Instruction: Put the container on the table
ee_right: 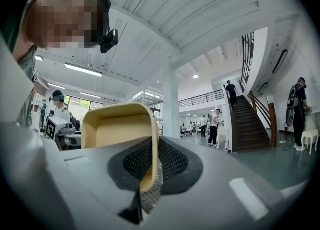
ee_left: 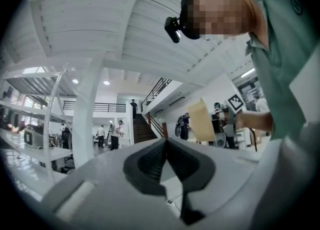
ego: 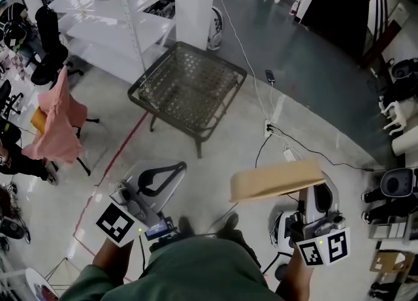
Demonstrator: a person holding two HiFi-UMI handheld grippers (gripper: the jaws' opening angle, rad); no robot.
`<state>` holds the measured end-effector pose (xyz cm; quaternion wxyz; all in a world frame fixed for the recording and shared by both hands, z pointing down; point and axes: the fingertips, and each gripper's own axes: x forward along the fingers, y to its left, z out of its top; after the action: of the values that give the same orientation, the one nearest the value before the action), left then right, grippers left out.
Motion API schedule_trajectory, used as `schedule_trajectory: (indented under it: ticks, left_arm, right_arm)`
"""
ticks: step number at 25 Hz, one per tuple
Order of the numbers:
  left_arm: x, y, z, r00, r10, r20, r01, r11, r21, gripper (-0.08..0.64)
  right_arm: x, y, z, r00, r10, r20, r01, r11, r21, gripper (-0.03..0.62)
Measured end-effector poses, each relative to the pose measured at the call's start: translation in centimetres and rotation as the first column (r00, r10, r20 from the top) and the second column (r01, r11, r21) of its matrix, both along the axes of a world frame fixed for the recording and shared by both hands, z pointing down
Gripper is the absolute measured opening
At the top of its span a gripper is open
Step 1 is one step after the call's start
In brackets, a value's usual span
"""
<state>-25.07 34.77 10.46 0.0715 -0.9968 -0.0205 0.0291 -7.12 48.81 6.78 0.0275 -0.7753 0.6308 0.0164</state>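
Here's the dark mesh-topped desk (ego: 189, 87), and the tan container (ego: 277, 179) hangs well short of it, on the person's side. The right gripper (ego: 305, 194) is clamped on just one wall, so the container could swing or slip out on the way over. The left gripper (ego: 175, 169), also short of the desk, has its jaws together on nothing, so no backup there. Cables (ego: 274, 133) trail over the floor beside the desk, which looks like a trip risk. No readable writing, only square markers (ego: 323, 247) on the gripper cubes.
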Motion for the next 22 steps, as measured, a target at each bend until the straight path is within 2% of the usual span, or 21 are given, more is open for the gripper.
schedule_trajectory:
  ticks: [9, 14, 22]
  left_arm:
    - [7.4, 3.5, -0.5, 0.999, -0.044, 0.019, 0.044, 0.999, 0.012, 0.003]
    - [11.8, 5.6, -1.7, 0.996, -0.087, -0.021, 0.086, 0.996, -0.021, 0.003]
    - [17.6, 9.1, -1.1, 0.992, -0.127, -0.01, 0.127, 0.992, -0.005, 0.003]
  right_arm:
    - [8.5, 2.3, 0.4, 0.999, -0.044, 0.031, 0.043, 0.998, 0.036, 0.023]
    - [14.0, 3.9, 0.2, 0.996, -0.086, 0.028, 0.085, 0.995, 0.053, 0.021]
    - [18.8, 5.4, 1.1, 0.985, -0.171, 0.023, 0.17, 0.984, 0.048, 0.017]
